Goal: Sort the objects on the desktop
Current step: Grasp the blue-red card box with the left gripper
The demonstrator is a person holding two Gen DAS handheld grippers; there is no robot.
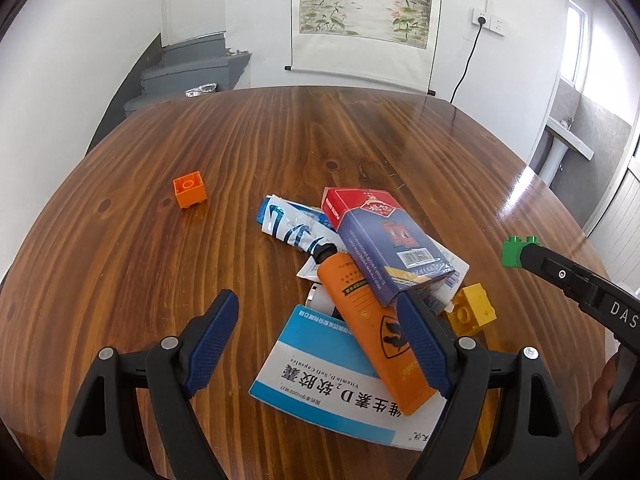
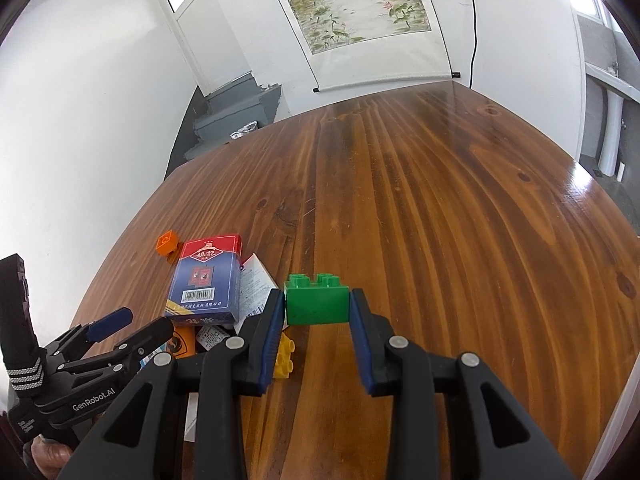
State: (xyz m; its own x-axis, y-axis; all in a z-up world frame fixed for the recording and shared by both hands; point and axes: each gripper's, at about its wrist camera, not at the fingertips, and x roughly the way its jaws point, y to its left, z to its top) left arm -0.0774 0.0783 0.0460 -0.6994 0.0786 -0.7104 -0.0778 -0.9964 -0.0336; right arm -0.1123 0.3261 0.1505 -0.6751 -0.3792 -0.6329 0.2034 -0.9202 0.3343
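Now, right gripper [image 2: 318, 300]: pinching the green block [image 2: 317, 299] above the table [image 2: 440, 200]; studs up, long side running across between the pads
left gripper [image 1: 316, 320]: spread wide over the pile
blocks: one green; one orange block [image 1: 191, 188]; one yellow block [image 1: 473, 309]

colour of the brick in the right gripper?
Green brick, clamped in the right gripper; clearest in the right wrist view.

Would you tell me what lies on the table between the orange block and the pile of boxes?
Nothing: in the left wrist view, bare table separates the orange block from the pile.
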